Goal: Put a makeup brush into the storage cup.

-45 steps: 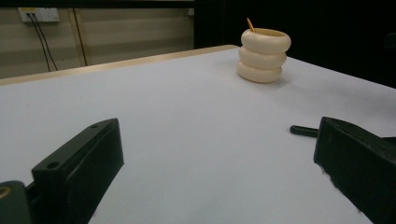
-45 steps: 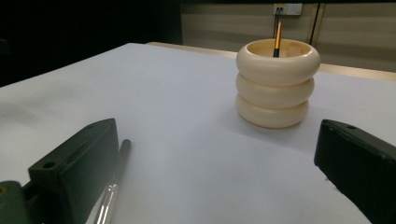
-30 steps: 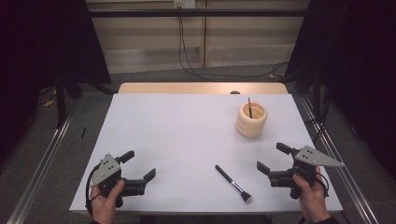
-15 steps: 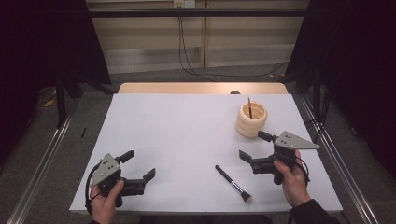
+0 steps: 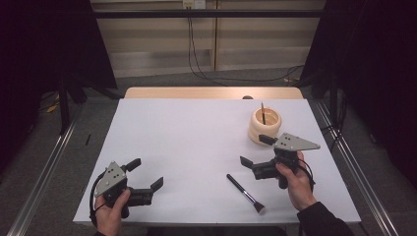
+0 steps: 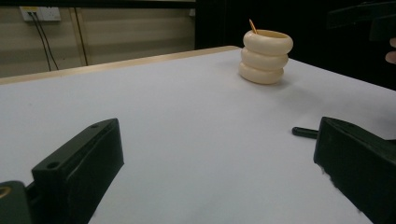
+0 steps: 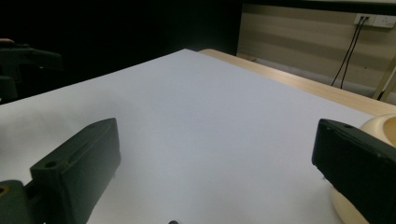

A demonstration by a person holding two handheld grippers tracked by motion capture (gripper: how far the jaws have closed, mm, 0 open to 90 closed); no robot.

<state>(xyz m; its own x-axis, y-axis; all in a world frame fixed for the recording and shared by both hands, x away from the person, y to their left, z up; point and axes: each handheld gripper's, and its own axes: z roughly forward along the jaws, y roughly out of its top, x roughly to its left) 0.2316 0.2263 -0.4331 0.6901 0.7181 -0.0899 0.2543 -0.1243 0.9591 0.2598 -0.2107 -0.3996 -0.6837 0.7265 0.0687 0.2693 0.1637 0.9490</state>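
Nearest the person, at about seven o'clock on the white table (image 5: 196, 137), the left gripper (image 5: 146, 177) rests low with its jaws spread wide and empty, seemingly parked out of the way. At five o'clock lies the black makeup brush (image 5: 245, 191), bristles toward the table's near edge, and the right gripper (image 5: 255, 150) hovers just beyond its handle tip, jaws wide apart and holding nothing (likely lining up a grasp). Farther off at two o'clock stands the cream ringed holder (image 5: 265, 126) with one thin stick upright inside, probably where the brush belongs.

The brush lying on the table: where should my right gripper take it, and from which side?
Grip the brush at its thin black handle, likely mid-length, coming straight down from above. It lies flat, bristles toward the person, so the right gripper, jaws open, should straddle the handle crosswise.
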